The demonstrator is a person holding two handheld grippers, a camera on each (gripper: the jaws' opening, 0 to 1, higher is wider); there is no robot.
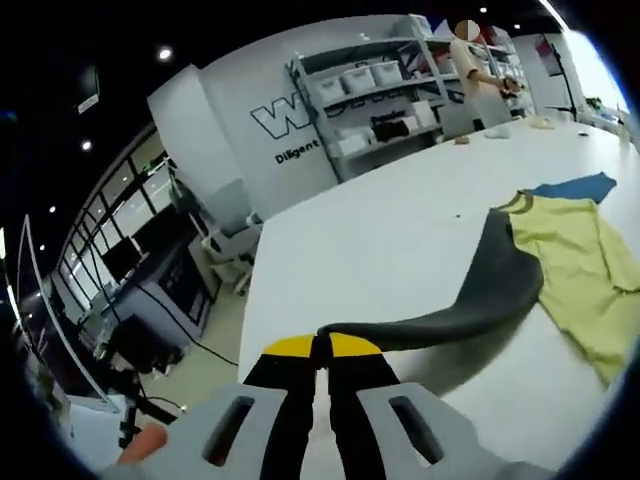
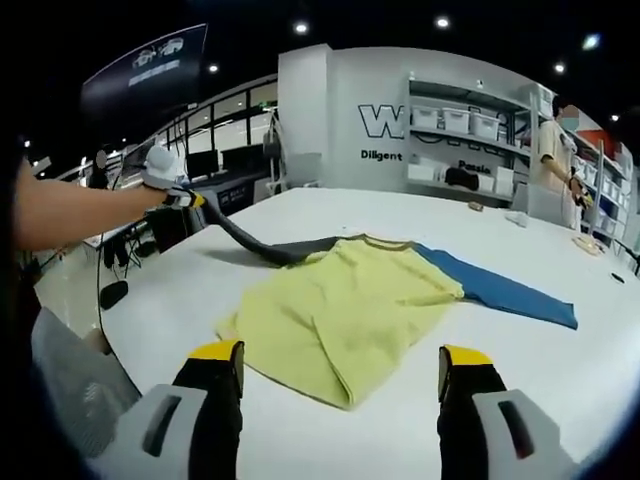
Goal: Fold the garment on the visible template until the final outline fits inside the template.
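A garment with a yellow body (image 2: 340, 300), a dark grey sleeve (image 2: 262, 246) and a blue sleeve (image 2: 500, 290) lies on the white table (image 2: 400, 215). My left gripper (image 1: 320, 347) is shut on the end of the grey sleeve (image 1: 470, 295), which is lifted and stretched away from the yellow body (image 1: 580, 265). A strip of the blue sleeve (image 1: 575, 187) shows beyond it. In the right gripper view the left gripper (image 2: 196, 199), held by a person's arm, pulls that sleeve out to the left. My right gripper (image 2: 340, 365) hangs open above the garment's near edge, holding nothing.
The table's edge (image 1: 250, 300) drops to the floor on the left, where desks and monitors (image 1: 150, 290) stand. Grey shelves with white bins (image 2: 455, 130) line the back wall. A person (image 2: 553, 140) stands at the far end, near small items (image 2: 515, 217) on the table.
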